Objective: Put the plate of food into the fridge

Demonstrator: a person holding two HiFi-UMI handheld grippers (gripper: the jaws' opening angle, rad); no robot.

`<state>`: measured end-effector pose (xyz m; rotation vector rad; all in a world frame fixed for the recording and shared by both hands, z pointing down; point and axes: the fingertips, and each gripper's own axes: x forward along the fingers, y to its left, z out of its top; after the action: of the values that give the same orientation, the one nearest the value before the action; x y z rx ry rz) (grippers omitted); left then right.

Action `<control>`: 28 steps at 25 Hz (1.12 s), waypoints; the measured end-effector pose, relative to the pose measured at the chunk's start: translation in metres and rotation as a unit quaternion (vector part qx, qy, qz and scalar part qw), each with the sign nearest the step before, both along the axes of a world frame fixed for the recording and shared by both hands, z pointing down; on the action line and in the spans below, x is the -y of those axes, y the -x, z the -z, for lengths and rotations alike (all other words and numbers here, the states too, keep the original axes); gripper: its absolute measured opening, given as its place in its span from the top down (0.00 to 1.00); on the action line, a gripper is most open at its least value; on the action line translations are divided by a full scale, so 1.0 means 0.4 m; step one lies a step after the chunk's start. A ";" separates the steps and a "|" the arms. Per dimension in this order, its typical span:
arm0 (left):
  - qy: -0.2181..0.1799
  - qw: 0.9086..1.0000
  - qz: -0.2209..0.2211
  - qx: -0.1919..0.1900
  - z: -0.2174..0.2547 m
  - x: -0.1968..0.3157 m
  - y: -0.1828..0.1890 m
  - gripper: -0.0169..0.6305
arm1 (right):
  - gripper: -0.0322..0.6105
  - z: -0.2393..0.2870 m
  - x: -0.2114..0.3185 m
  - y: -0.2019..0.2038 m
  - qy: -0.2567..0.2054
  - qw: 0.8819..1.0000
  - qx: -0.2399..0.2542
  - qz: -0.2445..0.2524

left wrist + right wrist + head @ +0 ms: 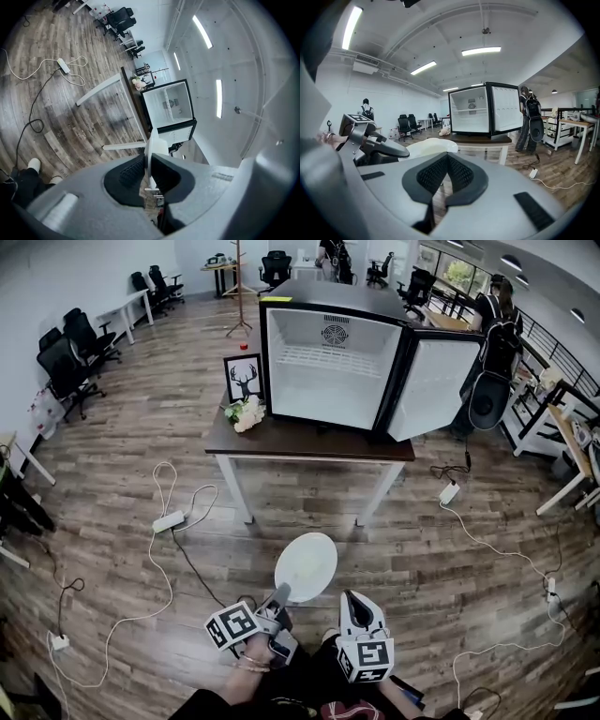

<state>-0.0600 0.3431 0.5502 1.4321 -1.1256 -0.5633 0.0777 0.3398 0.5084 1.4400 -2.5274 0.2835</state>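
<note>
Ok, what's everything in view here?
table: one, dark top, white legs, mid-room
fridge: one, black, door open, on table
frame: one, black, on table, left of fridge
flowers: one bunch, pale, by frame
power strips: several, white, on floor
chairs: several, black, far left
person: one, dark clothes, right of fridge
plate: one, white, bottom centre
left gripper: grey, shut on plate
right gripper: grey, shut, empty

Three views facing fridge (distant)
</note>
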 end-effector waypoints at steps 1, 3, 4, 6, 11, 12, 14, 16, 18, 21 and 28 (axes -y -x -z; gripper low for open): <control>0.001 1.000 -0.002 -0.002 0.001 0.002 0.004 0.91 | 0.94 -0.001 0.000 0.005 0.000 1.000 0.001 -0.003; 0.004 1.000 -0.008 -0.001 0.001 0.002 0.013 0.91 | 0.94 -0.006 -0.008 0.014 0.005 1.000 0.006 -0.011; 0.005 1.000 -0.011 0.001 0.000 0.000 0.017 0.91 | 0.94 -0.009 -0.014 0.018 0.008 1.000 0.009 -0.015; 0.002 1.000 -0.015 0.005 0.001 0.006 0.024 0.91 | 0.94 -0.018 -0.018 0.026 0.010 1.000 0.011 -0.018; 0.000 1.000 -0.019 0.004 -0.001 0.032 0.022 0.91 | 0.94 -0.024 0.003 0.029 0.005 1.000 0.008 -0.015; 0.000 1.000 -0.021 0.003 -0.002 0.038 0.019 0.91 | 0.94 -0.022 0.011 0.027 0.002 1.000 0.007 -0.016; 0.001 1.000 -0.023 0.001 -0.003 0.053 0.012 0.91 | 0.94 -0.017 0.033 0.020 -0.004 1.000 0.006 -0.019; 0.000 1.000 -0.021 0.002 -0.004 0.071 0.005 0.91 | 0.94 -0.017 0.057 0.012 -0.006 1.000 0.007 -0.019; 0.000 1.000 -0.016 0.000 -0.006 0.093 -0.004 0.91 | 0.94 -0.022 0.082 0.001 -0.003 1.000 0.006 -0.017; 0.001 1.000 -0.009 0.000 -0.007 0.129 -0.019 0.91 | 0.94 -0.028 0.127 -0.019 0.003 1.000 0.006 -0.013; -0.003 1.000 0.009 -0.001 0.000 0.245 -0.062 0.91 | 0.94 -0.031 0.256 -0.069 0.011 1.000 0.011 -0.001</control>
<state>-0.0351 0.2452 0.5501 1.4273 -1.1361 -0.5809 0.1054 0.2373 0.5206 1.4403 -2.5325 0.3280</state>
